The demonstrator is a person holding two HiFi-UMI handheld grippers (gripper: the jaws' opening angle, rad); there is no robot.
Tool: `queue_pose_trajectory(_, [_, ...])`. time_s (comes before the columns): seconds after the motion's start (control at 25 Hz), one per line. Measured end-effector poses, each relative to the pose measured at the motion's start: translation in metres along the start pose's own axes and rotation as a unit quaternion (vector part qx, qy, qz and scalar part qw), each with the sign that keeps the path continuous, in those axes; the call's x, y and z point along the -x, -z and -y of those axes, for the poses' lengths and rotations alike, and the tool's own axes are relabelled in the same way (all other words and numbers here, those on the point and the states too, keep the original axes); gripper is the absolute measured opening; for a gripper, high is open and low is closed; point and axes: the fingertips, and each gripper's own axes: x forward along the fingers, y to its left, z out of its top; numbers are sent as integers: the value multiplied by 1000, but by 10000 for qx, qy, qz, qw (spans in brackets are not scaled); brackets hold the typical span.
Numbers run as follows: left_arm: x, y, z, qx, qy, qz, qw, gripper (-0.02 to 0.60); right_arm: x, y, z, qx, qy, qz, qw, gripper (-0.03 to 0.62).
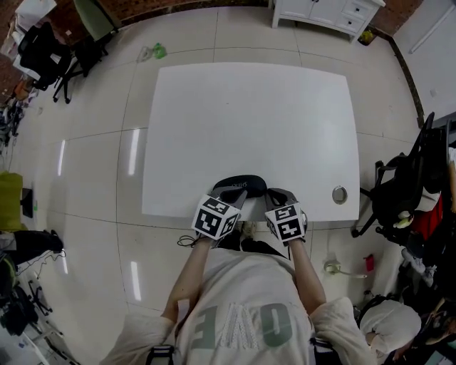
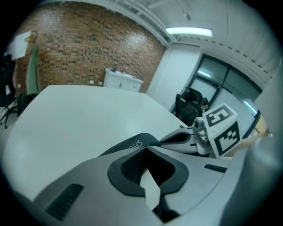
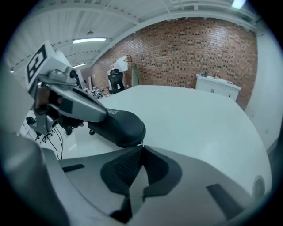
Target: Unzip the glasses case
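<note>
A black zipped glasses case [image 1: 241, 185] lies at the near edge of the white table [image 1: 249, 121]. My left gripper [image 1: 231, 194] is at the case's left end, jaws shut, apparently pinching it. In the left gripper view the case [image 2: 128, 145] shows just past the left gripper [image 2: 145, 149], whose jaw tips meet. My right gripper [image 1: 276, 194] sits at the case's right end. In the right gripper view its jaws [image 3: 141, 148] are shut at a small zipper pull [image 3: 140, 144] on the rounded end of the case [image 3: 117, 126].
A round metal grommet [image 1: 340, 194] is set in the table near the front right corner. A black office chair [image 1: 402, 192] stands right of the table, a white cabinet [image 1: 328, 14] at the far wall, and more chairs [image 1: 50, 57] at far left.
</note>
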Motion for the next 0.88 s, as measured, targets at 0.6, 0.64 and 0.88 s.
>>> queue_pose_trajectory(0.6, [-1, -14, -10, -258, -801, 245, 9961, -2, 0, -5, -65, 345, -448, 194, 9982, 0])
queue_pose_trajectory(0.64, [0, -15, -10, -262, -810, 276, 9960, -2, 0, -5, -67, 368, -481, 184, 9980, 0])
queue_pose_trajectory(0.88, [-8, -29, -11, -534, -750, 371, 9951, -3, -6, -4, -84, 671, -704, 63, 9952, 0])
